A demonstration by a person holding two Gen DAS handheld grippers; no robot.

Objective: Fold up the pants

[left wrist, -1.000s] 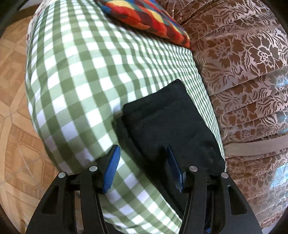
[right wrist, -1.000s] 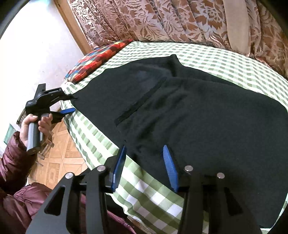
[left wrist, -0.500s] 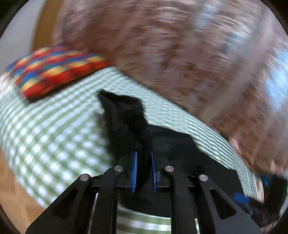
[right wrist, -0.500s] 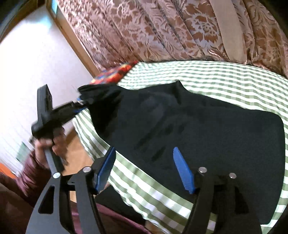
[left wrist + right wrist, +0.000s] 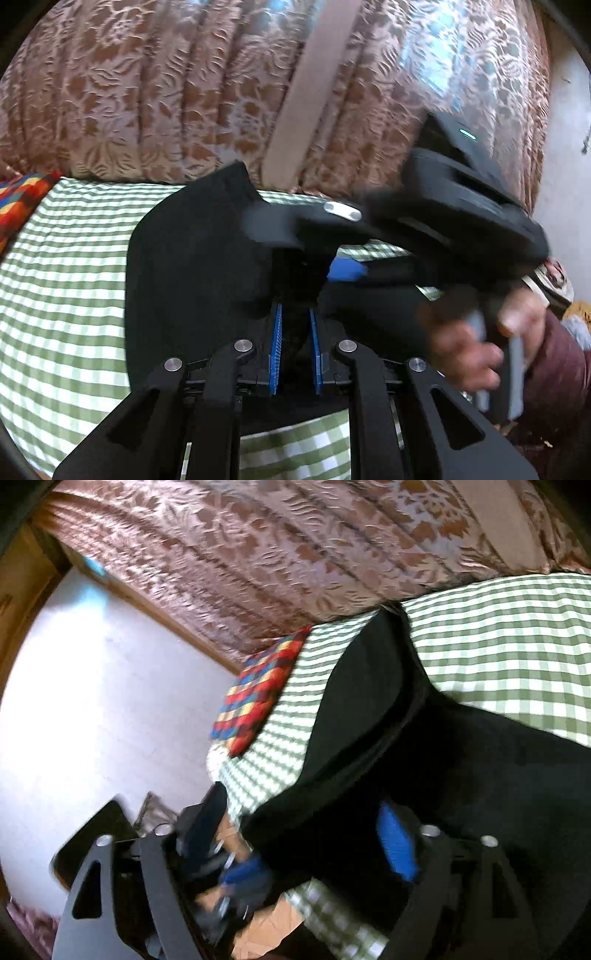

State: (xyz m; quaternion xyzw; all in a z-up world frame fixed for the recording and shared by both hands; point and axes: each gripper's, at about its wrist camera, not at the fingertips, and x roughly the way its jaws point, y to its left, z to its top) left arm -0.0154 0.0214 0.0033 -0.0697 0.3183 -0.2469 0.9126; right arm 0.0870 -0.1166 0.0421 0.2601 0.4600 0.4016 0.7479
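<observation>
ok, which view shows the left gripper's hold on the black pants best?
Left wrist: left gripper jaws are nearly closed on the black fabric pants, sharp and centered. Right wrist shows that gripper only as a blur at the frame bottom.

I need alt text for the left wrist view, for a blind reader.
The left gripper, its blue fingers nearly shut, pinches black pants lying on a green checked bedsheet. The right gripper crosses in front, blurred; a floral curtain hangs behind.

The right gripper [image 5: 343,269] is smeared by motion blur, so its jaws cannot be read. The pants [image 5: 480,775] are cut off at the frame's right edge. The pillow [image 5: 18,206] is cropped at the left edge.
</observation>
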